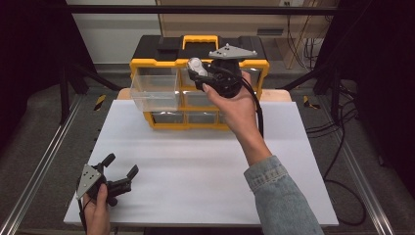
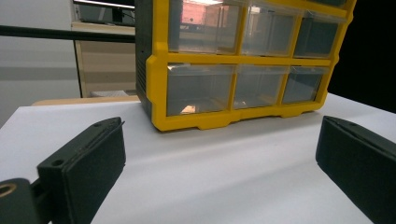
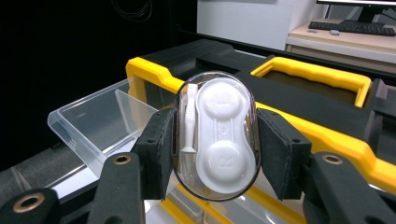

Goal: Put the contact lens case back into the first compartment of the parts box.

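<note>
i see a clear oval contact lens case holding a white twin-cup insert, the lower cup marked "r" — centre of the right gripper view, clamped by my right gripper, raised over the yellow organizer. left gripper rests lower left, jaws apart.

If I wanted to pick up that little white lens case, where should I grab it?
Take the lens case across its narrow middle, on its two long sides, coming from behind its flat back. It is a long oval, so the sides fit between the pads. The right hand-held gripper holds it just that way, above the open clear drawer.
</note>
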The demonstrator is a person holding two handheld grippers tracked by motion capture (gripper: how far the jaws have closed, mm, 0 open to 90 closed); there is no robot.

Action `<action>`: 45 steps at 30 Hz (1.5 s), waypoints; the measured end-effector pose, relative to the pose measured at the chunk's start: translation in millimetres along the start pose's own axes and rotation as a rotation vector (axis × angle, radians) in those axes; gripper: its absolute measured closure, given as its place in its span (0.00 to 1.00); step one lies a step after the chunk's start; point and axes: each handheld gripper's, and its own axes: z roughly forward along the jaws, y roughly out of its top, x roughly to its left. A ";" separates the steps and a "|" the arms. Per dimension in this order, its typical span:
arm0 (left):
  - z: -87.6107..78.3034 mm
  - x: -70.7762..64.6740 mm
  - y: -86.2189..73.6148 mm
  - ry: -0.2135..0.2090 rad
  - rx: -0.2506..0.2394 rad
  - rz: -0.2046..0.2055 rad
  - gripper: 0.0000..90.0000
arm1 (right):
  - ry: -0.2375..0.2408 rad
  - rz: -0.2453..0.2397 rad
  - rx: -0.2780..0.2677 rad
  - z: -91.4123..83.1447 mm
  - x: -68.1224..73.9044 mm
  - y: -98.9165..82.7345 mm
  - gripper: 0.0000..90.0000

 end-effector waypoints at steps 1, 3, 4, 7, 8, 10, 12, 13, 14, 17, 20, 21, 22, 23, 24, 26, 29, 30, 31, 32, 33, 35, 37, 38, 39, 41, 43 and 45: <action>0.1 -0.1 0.2 0.001 0.000 0.002 0.01 | 0.001 -0.002 -0.002 0.4 0.9 1.3 0.54; 0.5 -1.0 0.3 -0.007 0.003 0.006 0.01 | 0.002 0.001 -0.007 0.9 2.4 4.0 0.54; 0.7 -1.3 0.2 -0.007 0.003 0.007 0.01 | 0.003 0.000 -0.009 1.3 3.0 5.1 0.54; 0.8 -1.9 0.2 -0.005 0.005 0.011 0.01 | 0.005 -0.002 -0.012 1.4 5.1 8.0 0.54; 0.7 -1.8 0.2 -0.005 0.004 0.011 0.01 | 0.005 -0.004 -0.016 1.5 5.6 8.7 0.55; 0.6 -1.5 0.2 -0.004 0.005 0.009 0.01 | 0.009 -0.003 -0.016 2.1 7.3 9.4 0.54; 0.7 -1.5 0.1 -0.005 0.006 0.009 0.01 | 0.011 -0.007 -0.013 3.4 9.3 9.6 0.54; 0.8 -1.7 0.1 -0.005 0.006 0.009 0.01 | 0.012 -0.008 -0.012 3.9 10.5 9.7 0.55; 0.9 -1.9 -0.1 -0.007 0.007 0.006 0.01 | 0.016 -0.007 -0.014 4.8 12.1 10.1 0.54; 1.0 -2.3 -0.5 -0.010 0.012 0.006 0.01 | 0.023 -0.002 -0.020 6.5 15.5 11.4 0.54; 1.0 -2.8 -0.1 -0.011 0.010 0.012 0.01 | 0.038 -0.011 -0.020 11.9 23.3 13.1 0.54; 1.1 -2.7 0.1 -0.011 0.010 0.013 0.01 | 0.038 -0.011 -0.020 11.9 23.3 13.1 0.54; 1.2 -2.5 0.1 -0.011 0.011 0.013 0.01 | 0.042 -0.015 -0.019 13.9 25.6 13.1 0.54; 1.4 -2.2 -0.1 -0.011 0.011 0.011 0.01 | 0.047 -0.018 -0.015 16.1 27.8 13.2 0.54; 1.6 -2.2 -0.2 -0.011 0.012 0.011 0.01 | 0.051 -0.020 -0.012 18.3 29.8 13.3 0.54; 1.7 -2.2 -0.2 -0.012 0.012 0.012 0.01 | 0.058 -0.027 -0.010 22.7 32.5 14.1 0.54; 1.7 -2.3 -0.1 -0.012 0.013 0.014 0.01 | 0.059 -0.037 0.007 30.4 37.5 13.4 0.54; 1.8 -2.3 -0.2 -0.012 0.014 0.012 0.01 | 0.058 -0.041 0.011 32.8 39.7 12.5 0.54; 1.8 -2.3 -0.2 -0.012 0.014 0.011 0.01 | 0.063 -0.042 0.014 34.4 41.9 11.9 0.55; 1.7 -2.4 -0.1 -0.012 0.014 0.013 0.01 | 0.066 -0.046 0.016 35.7 43.9 11.6 0.54; 1.6 -2.4 0.1 -0.011 0.013 0.014 0.01 | 0.067 -0.047 0.018 37.0 45.9 11.5 0.54; 1.4 -2.3 0.2 -0.011 0.012 0.013 0.01 | 0.071 -0.053 0.022 39.5 49.5 11.9 0.54; 1.2 -2.2 0.2 -0.011 0.011 0.011 0.01 | 0.074 -0.061 0.025 41.0 52.3 13.2 0.54; 1.2 -2.1 0.2 -0.011 0.011 0.010 0.01 | 0.077 -0.064 0.027 41.7 53.8 14.5 0.54; 1.2 -2.1 0.2 -0.011 0.011 0.010 0.01 | 0.076 -0.071 0.027 43.8 55.2 16.2 0.54; 1.2 -2.0 0.2 -0.011 0.010 0.009 0.01 | 0.077 -0.069 0.030 44.9 56.1 17.1 0.54; 1.0 -1.7 0.3 -0.011 0.010 0.009 0.01 | 0.079 -0.069 0.033 47.5 57.6 18.2 0.54; 0.6 -0.8 0.3 -0.007 0.011 0.008 0.01 | 0.083 -0.069 0.033 50.3 59.4 18.6 0.54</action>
